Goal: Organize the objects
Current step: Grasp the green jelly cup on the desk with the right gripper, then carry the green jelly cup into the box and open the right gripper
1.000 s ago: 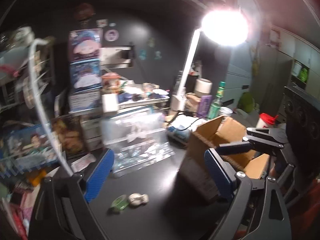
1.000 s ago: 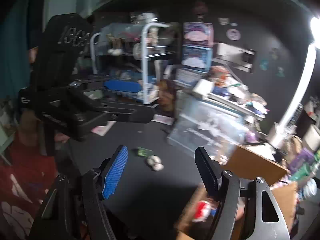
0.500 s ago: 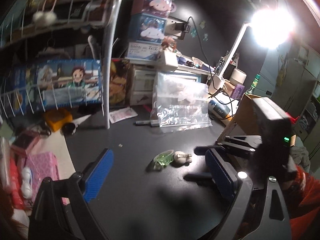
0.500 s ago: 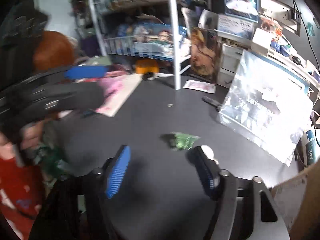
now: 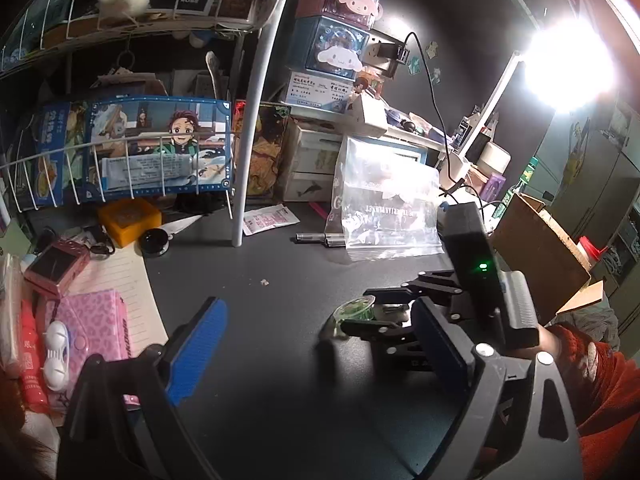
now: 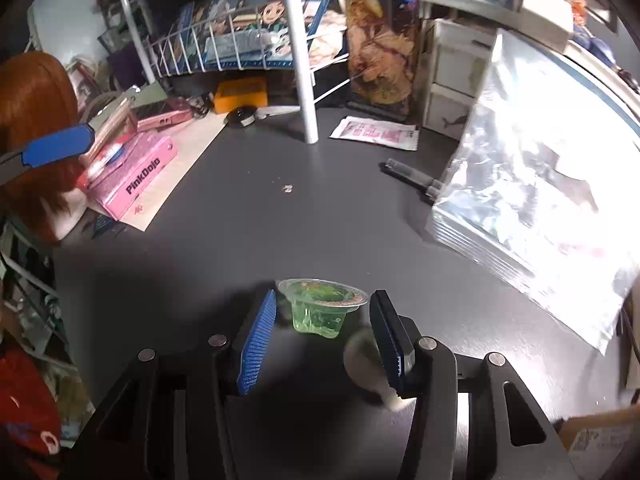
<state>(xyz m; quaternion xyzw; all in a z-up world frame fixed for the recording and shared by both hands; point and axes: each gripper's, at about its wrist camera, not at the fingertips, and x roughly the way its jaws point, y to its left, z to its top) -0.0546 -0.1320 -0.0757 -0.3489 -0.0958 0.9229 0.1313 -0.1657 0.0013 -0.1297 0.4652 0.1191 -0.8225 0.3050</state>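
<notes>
Both our grippers have come down from above the clutter to the dark grey matte desk top (image 6: 224,240), and the brown cardboard box (image 5: 536,248) that filled the left view now sits at its right edge. We see a large clear plastic zip bag (image 6: 536,184) propped against the white drawers at the back. Our left gripper (image 5: 316,344) hangs above bare desk with its blue-padded jaws spread wide and nothing between them. Our right gripper (image 6: 324,332) is lower, its jaws closing around the small clear cup of green jelly (image 6: 320,308), which stands on the desk between the pads, apparently not yet pinched. A small whitish rounded object (image 6: 360,356) lies just beside the cup, partly hidden by the right finger.
</notes>
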